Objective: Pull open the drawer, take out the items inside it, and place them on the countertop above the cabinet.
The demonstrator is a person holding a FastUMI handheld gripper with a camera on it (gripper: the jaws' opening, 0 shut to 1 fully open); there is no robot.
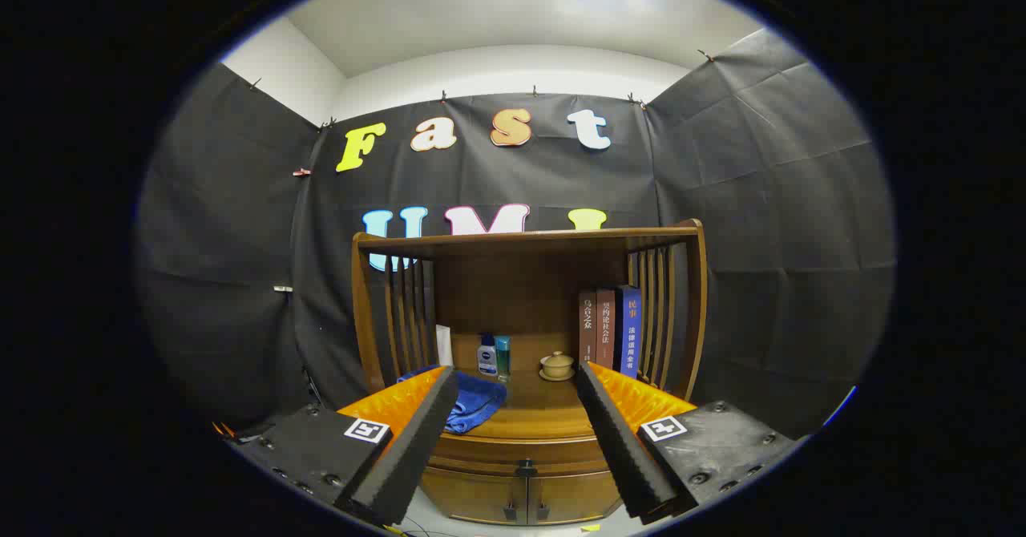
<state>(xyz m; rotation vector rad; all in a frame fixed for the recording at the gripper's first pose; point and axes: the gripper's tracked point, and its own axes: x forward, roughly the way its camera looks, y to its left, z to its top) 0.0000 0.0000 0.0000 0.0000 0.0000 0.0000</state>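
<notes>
Claw (517,441) spread wide, empty | drawer (525,463) shut | books (609,330) upright, spines unread

Wooden cabinet (513,441) carrying items on its countertop (533,409): blue cloth (479,401) lying front-left, two bottles (494,356) standing at back, lidded cup (556,365) sitting beside them, books (609,330) standing upright right.

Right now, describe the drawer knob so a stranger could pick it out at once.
Start at the wooden cabinet under the open gripper. Below its countertop, with a blue cloth and lidded cup, runs the drawer front. The drawer knob sits at its centre, single, above two paired door pulls.
</notes>
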